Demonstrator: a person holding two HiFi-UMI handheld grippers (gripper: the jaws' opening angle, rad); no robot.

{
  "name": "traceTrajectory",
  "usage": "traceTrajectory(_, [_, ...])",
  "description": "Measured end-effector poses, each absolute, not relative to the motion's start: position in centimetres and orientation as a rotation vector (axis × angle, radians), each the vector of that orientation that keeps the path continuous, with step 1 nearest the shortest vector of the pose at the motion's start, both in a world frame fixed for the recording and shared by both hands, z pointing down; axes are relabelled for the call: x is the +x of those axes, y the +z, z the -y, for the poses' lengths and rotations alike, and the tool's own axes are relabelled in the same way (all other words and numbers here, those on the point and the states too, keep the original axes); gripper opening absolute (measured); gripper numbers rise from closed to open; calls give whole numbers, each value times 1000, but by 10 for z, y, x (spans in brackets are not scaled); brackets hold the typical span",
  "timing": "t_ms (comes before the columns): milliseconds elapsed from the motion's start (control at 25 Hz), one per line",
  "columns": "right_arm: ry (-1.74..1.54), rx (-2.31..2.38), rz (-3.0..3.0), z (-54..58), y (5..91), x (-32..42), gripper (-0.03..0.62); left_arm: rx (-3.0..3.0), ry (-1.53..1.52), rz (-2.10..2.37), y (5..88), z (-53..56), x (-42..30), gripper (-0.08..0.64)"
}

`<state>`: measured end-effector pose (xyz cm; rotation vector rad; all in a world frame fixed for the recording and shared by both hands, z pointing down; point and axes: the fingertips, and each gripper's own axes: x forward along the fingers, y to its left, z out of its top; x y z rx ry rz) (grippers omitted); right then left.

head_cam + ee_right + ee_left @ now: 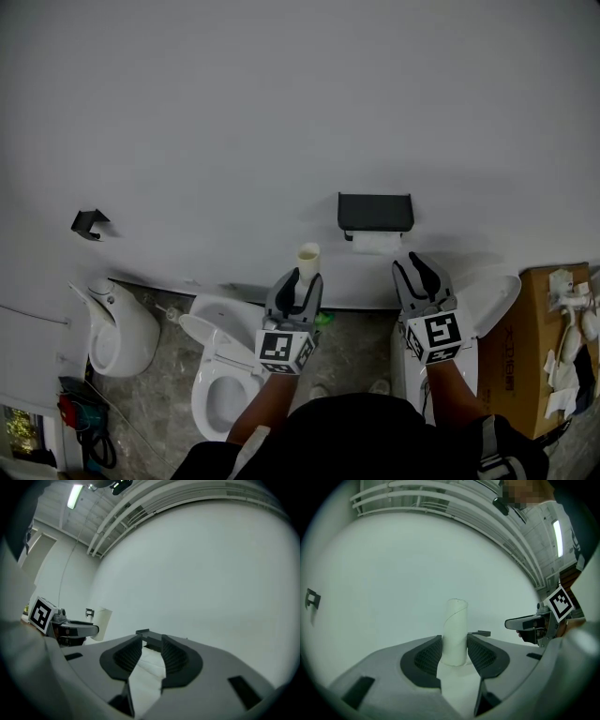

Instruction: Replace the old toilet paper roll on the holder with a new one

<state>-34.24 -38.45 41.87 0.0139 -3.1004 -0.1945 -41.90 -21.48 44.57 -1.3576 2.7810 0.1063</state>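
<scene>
The person (375, 441) stands over a toilet (220, 375), both arms reaching toward the white wall (281, 112). On it hangs the black holder (375, 212), with the new toilet paper roll (377, 243) beneath. Just right of the roll, the right tongs (417, 272) stand partly apart, gripping nothing. The left tongs (300, 286) clamp the bare cardboard tube (307, 254) upright, left of the holder.

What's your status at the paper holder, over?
Left tool shut on empty cardboard tube. Right tool open, empty, close to black holder. White toilet paper roll hangs under holder. Nothing in the way.
</scene>
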Motion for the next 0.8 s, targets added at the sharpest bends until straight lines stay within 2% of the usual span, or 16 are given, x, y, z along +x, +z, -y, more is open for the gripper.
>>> traceTrajectory(400, [-245, 74, 3091, 385, 419, -340, 21, -1386, 124, -2773, 446, 216, -414, 166])
traceTrajectory(800, [-279, 95, 3103, 385, 414, -338, 2, -1411, 149, -2748, 443, 218, -411, 166])
